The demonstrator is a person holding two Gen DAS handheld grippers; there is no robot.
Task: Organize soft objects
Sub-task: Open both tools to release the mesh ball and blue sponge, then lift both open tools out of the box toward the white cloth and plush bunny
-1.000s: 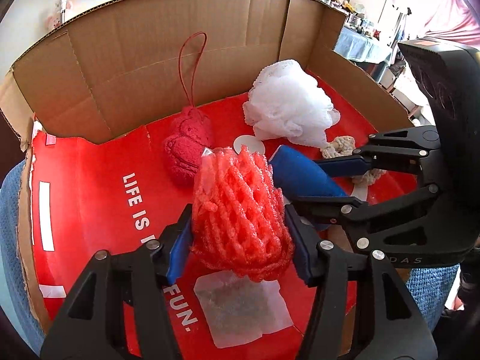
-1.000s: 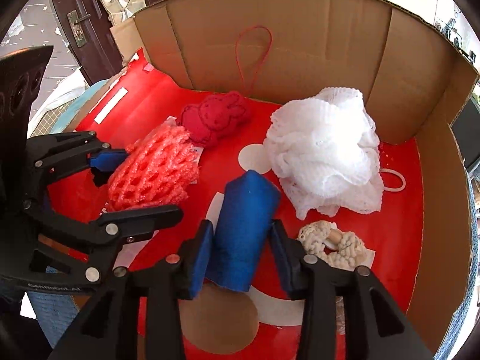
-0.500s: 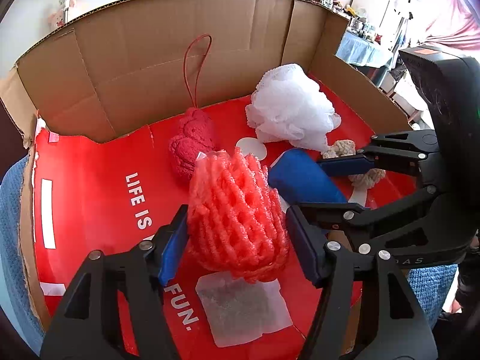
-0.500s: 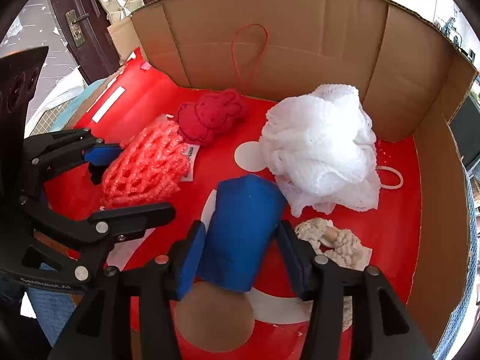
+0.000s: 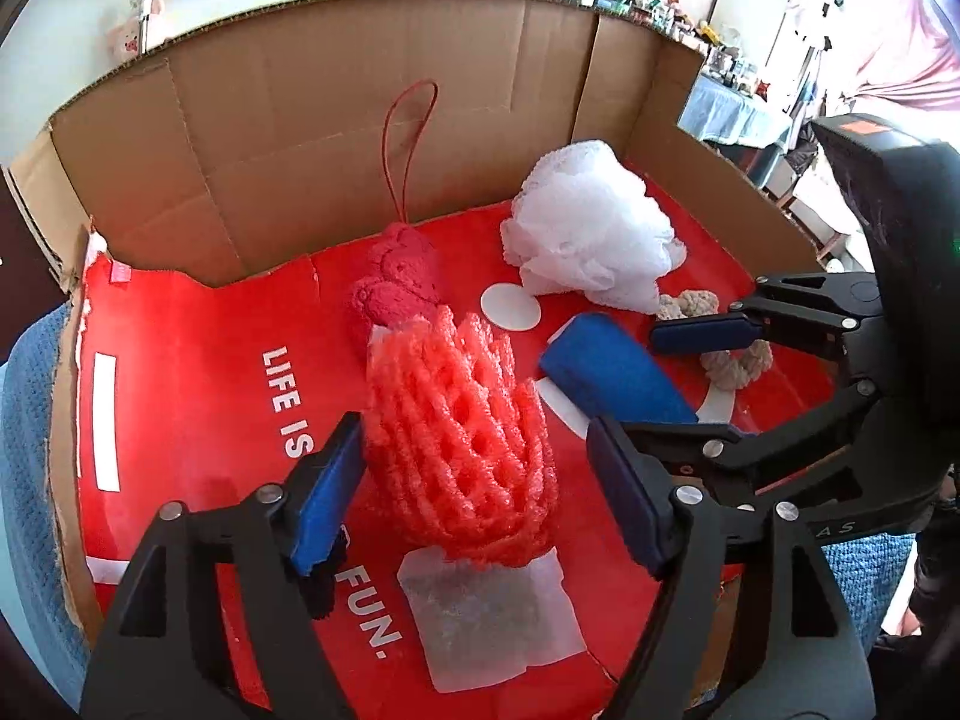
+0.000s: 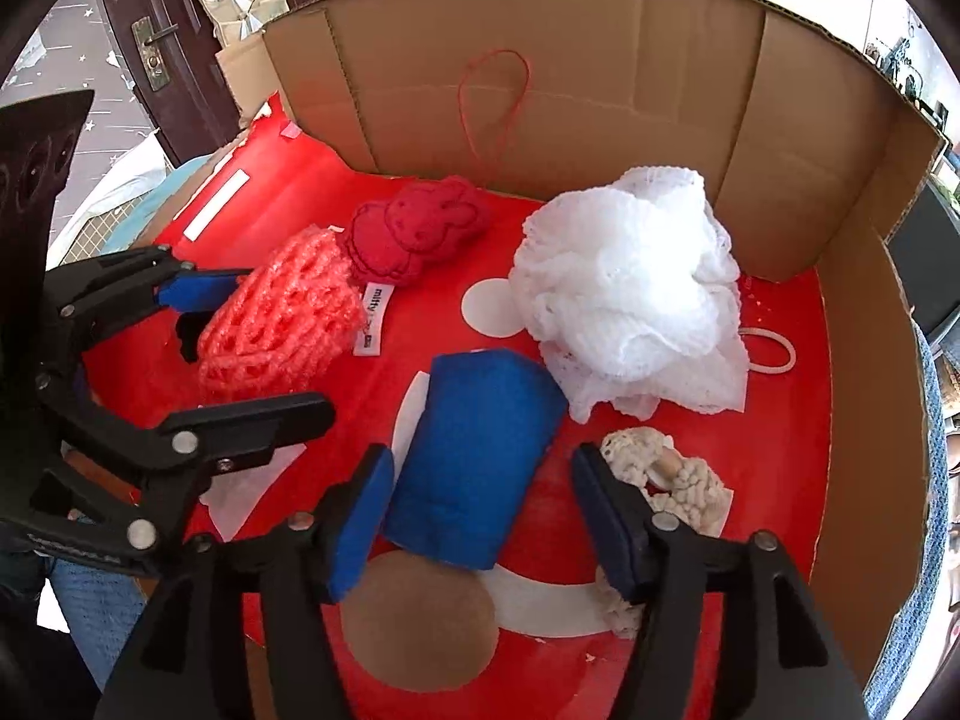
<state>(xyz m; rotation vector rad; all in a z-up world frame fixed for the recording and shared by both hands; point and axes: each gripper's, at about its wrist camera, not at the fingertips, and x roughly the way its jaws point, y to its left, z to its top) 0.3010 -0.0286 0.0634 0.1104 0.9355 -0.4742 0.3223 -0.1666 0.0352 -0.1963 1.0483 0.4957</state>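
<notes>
Both sets of jaws have just been opening: on the left wrist view the left gripper (image 5: 480,492) stands released around the coral foam fruit net (image 5: 462,438), set down just before the red plush rabbit (image 5: 393,291). On the right wrist view the right gripper (image 6: 486,516) likewise lets go of the blue felt roll (image 6: 480,456), laid nearer than that rabbit (image 6: 420,228), seemingly lined up inside the red-floored cardboard box (image 6: 600,96).

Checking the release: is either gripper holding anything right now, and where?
Nothing held. Left gripper straddles the foam net, right gripper the blue roll; jaws just opened.
</notes>
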